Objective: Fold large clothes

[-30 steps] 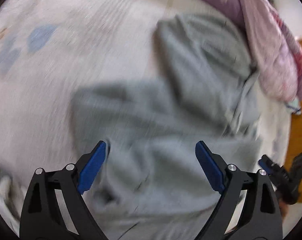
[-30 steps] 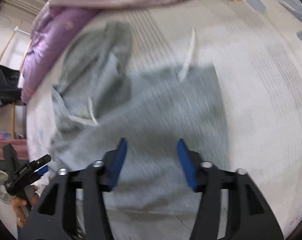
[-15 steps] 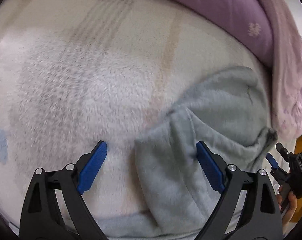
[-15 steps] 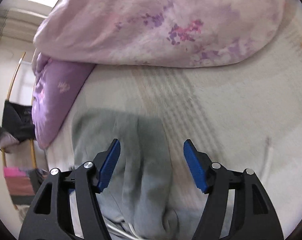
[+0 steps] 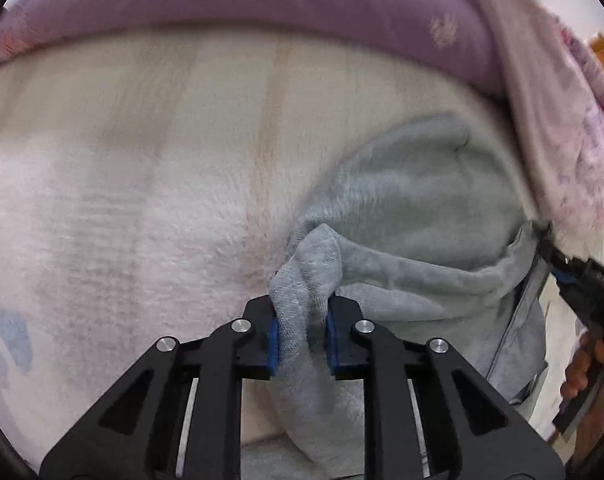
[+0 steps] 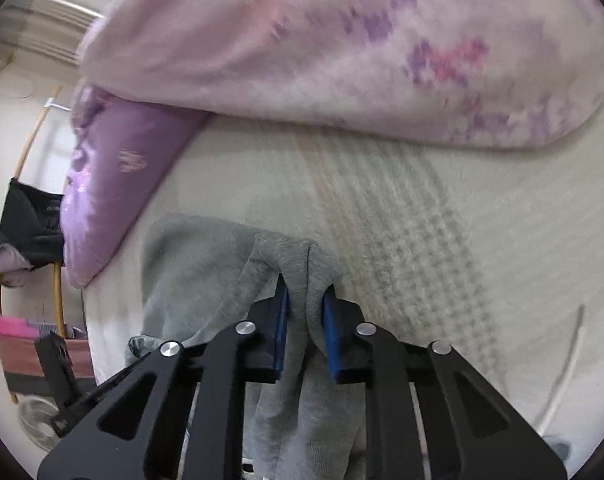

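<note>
Half a second ago both my claws hung spread over the hoodie; now my left claw (image 5: pixel 302 340) pinches one bunched edge of the hoodie (image 5: pixel 414 216) and my right claw (image 6: pixel 305 332) pinches another. I judge the lift is ready. It lies on the bed (image 5: pixel 122 160), crumpled; its long axis is unclear.

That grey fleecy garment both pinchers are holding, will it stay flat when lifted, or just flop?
Probably flop: the grey hooded garment already bunches into folds where the left hand-held gripper pinches it. It likely sags between grips, since slack cloth hangs below the right hand-held gripper. Its fuzzy surface suggests it won't slip easily.
</note>
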Motion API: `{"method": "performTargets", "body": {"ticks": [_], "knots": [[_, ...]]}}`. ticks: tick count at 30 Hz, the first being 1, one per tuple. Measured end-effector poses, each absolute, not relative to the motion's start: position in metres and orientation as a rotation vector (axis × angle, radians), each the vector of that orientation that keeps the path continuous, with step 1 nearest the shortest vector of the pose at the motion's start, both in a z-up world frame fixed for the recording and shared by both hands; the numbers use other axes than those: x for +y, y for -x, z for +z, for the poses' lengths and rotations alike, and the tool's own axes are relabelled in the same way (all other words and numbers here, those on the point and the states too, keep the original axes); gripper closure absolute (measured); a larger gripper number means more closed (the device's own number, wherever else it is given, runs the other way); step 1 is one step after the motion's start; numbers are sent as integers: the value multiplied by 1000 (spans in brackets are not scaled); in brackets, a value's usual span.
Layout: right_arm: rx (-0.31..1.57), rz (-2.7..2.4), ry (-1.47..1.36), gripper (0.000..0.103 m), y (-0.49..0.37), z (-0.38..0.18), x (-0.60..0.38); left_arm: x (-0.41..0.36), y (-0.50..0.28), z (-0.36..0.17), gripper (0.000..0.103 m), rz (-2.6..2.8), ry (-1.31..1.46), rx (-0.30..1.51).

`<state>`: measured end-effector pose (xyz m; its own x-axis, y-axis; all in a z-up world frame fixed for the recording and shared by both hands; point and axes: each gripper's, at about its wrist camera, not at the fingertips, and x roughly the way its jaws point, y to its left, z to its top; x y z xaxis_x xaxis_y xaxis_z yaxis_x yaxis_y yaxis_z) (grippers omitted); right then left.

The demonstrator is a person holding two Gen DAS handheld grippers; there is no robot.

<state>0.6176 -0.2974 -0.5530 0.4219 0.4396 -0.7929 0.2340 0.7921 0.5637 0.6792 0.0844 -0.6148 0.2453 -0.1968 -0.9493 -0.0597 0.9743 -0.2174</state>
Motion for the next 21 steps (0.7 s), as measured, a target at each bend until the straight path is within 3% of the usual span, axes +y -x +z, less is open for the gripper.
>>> {"method": "performTargets", "body": {"ticks": [7,11,14,16,19,21], "knots": [[935,191,-671,90,-521,-487,-310,86,-590,-529,88,-139,245,1028],[888,199,-715,89,-437,-465,-329,87,-507,-504,87,-184,266,973],[947,181,-688,87,-380,-473,-336,87,-442,-510,80,-215,306,1046],[1050,127,-678,76,-358,-488,-328,90,-405,-535,66,-184,318,1169],[1167,56,-705,73,-320,-510,-340,95,-372,-567,62,-151,389,1358],[1177,28,-667,72,-312,-505,-341,102,-362,-569,57,-117,430,1382]]}}
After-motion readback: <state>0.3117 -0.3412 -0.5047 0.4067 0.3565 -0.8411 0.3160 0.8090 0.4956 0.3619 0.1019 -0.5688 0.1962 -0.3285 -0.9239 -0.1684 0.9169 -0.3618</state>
